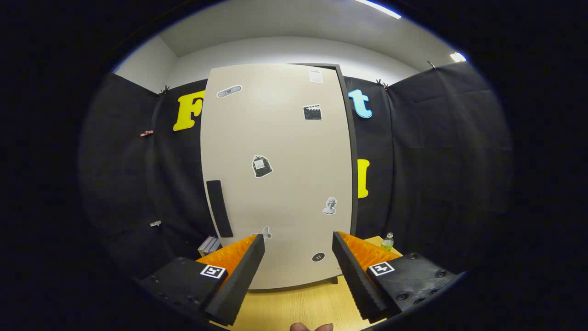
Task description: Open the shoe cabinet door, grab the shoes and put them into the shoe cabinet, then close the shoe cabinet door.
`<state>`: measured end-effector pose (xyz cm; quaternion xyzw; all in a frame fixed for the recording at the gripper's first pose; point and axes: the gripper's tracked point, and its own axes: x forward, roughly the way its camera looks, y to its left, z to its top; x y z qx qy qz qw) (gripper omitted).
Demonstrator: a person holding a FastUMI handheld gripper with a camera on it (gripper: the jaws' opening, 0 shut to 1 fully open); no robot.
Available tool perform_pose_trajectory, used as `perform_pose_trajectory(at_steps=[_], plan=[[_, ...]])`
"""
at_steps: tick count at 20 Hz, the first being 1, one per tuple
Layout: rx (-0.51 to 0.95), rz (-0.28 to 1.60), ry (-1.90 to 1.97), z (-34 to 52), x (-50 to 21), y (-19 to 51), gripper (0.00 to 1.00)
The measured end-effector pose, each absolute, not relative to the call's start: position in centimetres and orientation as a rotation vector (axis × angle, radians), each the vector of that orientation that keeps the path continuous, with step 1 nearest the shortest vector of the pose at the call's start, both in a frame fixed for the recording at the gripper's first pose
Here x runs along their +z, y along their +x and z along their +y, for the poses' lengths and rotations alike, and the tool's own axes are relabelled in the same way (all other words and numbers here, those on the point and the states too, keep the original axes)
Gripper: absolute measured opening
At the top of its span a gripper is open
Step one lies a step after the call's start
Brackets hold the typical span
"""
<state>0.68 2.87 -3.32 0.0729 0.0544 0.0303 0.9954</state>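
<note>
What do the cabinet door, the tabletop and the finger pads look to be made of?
Cabinet door: probably laminated board, matte beige, smooth, with soft glare near the top and stickers lying flat. Tabletop: light wood or wood-look laminate, faint grain lines. Pads of the open gripper: likely black rubber or foam with a ribbed face, backed by orange plastic.

The gripper view looks forward along the two fingers [250, 266] of the gripper [298, 257] — spread wide, nothing between them — from low over a wooden table [298, 308]. It faces the closed cabinet door [275, 174] squarely, fairly near; the door stands just beyond the fingertips, black booth wall [436, 161] flanking it left and right.
</note>
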Motion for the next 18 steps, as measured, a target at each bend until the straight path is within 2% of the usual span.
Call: perform_pose_trajectory(at_steps=[18], plan=[[0.064,0.109,0.155,2.37,-2.84,0.34,0.97]])
